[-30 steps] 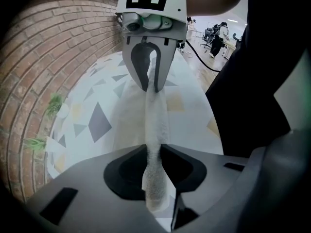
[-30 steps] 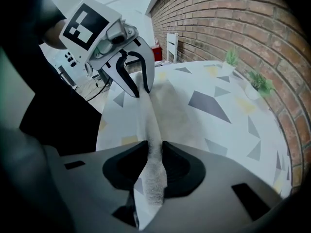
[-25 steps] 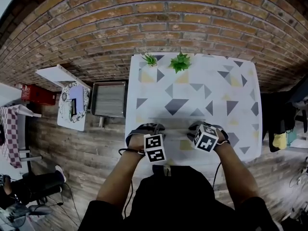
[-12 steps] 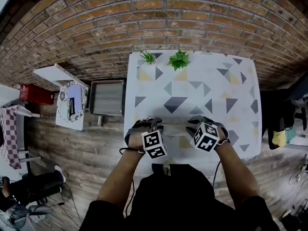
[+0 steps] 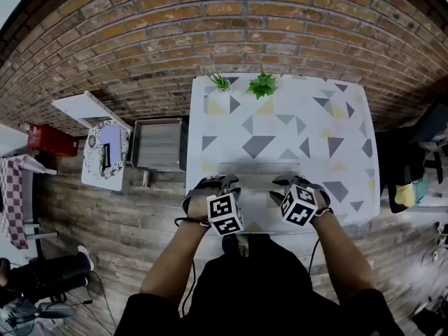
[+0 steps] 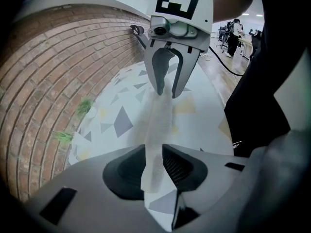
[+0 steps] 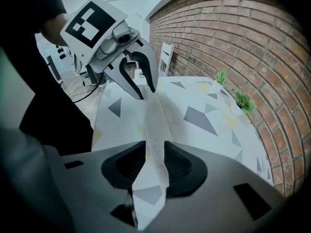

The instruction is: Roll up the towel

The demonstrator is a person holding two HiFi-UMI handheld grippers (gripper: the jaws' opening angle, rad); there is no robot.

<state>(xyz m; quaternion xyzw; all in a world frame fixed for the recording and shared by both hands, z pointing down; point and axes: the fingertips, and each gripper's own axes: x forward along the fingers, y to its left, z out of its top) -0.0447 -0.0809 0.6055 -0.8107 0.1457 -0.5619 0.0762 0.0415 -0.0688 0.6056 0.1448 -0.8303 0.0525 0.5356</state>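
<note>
A pale grey towel (image 5: pixel 255 168) lies as a long raised band across the near part of the triangle-patterned table (image 5: pixel 336 117). My left gripper (image 5: pixel 213 183) holds its left end and my right gripper (image 5: pixel 294 182) its right end, both pointing steeply down. In the left gripper view the towel (image 6: pixel 160 120) runs from my left gripper (image 6: pixel 154 152) to the right gripper (image 6: pixel 166 93) and fills the gap between the pads. In the right gripper view the towel (image 7: pixel 156 120) sits between the pads of my right gripper (image 7: pixel 155 152), whose jaws have just been opening; the left gripper (image 7: pixel 144 92) is beyond.
Two small green plants (image 5: pixel 263 86) (image 5: pixel 221 83) stand at the table's far edge by the brick wall. On the floor to the left sit a grey crate (image 5: pixel 158 143), a white board with a patterned item (image 5: pixel 105 149) and a red box (image 5: pixel 49 138).
Both grippers have shifted slightly with the towel ends still between their jaws. The grey towel band now shows a little farther out on the table than before.
</note>
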